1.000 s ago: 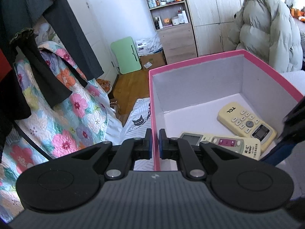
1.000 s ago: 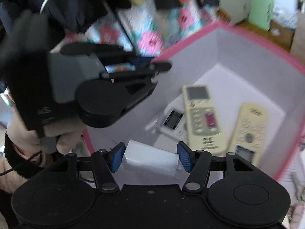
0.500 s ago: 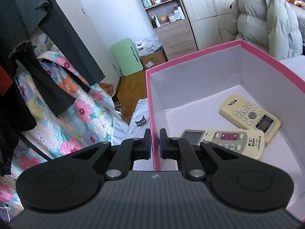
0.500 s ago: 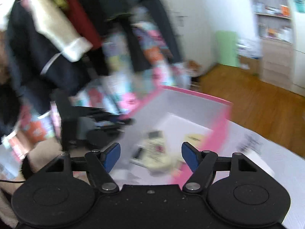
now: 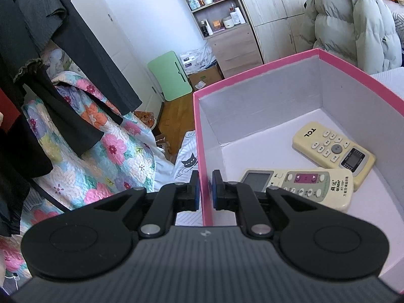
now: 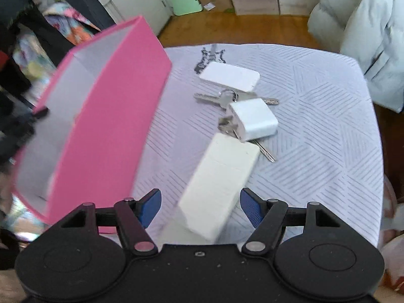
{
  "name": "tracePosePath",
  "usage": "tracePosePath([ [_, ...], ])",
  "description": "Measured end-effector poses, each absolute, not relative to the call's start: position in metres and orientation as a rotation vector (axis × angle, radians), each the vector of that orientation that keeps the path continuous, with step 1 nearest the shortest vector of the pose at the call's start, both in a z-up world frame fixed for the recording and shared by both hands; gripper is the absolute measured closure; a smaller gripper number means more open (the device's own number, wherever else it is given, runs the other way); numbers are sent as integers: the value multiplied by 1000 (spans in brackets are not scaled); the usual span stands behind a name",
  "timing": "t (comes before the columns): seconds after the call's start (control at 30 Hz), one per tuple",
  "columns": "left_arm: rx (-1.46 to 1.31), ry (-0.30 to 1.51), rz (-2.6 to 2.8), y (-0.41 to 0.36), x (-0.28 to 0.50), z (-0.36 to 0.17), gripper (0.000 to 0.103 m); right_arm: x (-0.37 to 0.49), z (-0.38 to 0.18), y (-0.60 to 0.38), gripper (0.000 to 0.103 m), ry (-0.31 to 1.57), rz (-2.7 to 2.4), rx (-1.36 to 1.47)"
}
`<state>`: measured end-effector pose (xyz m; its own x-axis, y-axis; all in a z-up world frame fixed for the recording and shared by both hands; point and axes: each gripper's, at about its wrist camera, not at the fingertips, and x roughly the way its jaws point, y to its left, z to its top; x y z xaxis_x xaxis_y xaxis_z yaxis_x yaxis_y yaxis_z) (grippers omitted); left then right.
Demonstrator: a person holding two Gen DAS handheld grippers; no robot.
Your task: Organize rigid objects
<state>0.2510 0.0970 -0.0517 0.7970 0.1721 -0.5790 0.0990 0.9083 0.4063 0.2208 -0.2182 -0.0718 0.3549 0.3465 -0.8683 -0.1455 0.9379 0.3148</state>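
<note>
With the left gripper (image 5: 204, 186) clamped shut on the pink box (image 5: 199, 136) wall, keep the box steady. The right gripper (image 6: 200, 208), jaws open and empty, should straddle the cream block (image 6: 222, 184) beside the box squarely before closing

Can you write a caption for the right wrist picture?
Open right hand-held gripper above a cream block, beside the pink box.

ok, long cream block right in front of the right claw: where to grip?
Across its narrow width near the close end, from above. The cream block lies flat, running away between the open right claw, clear of the white adapter and keys.
</note>
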Motion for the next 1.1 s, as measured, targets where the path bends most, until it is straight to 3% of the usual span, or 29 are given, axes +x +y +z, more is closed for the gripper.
tracePosePath([
  [0.3,438,639,41,96,251,-52,95,237,-96,-182,24,1093,177,-26],
  [0.33,435,639,40,96,251,-52,95,238,-97,-181,25,1083,166,-39],
  [0.4,434,640,42,95,251,-53,95,238,-97,-182,41,1050,160,-39],
  [0.5,434,640,42,94,249,-53,95,235,-95,-190,43,1023,169,13],
  [1.1,439,640,44,94,249,-53,95,168,-13,-191,45,596,195,65],
])
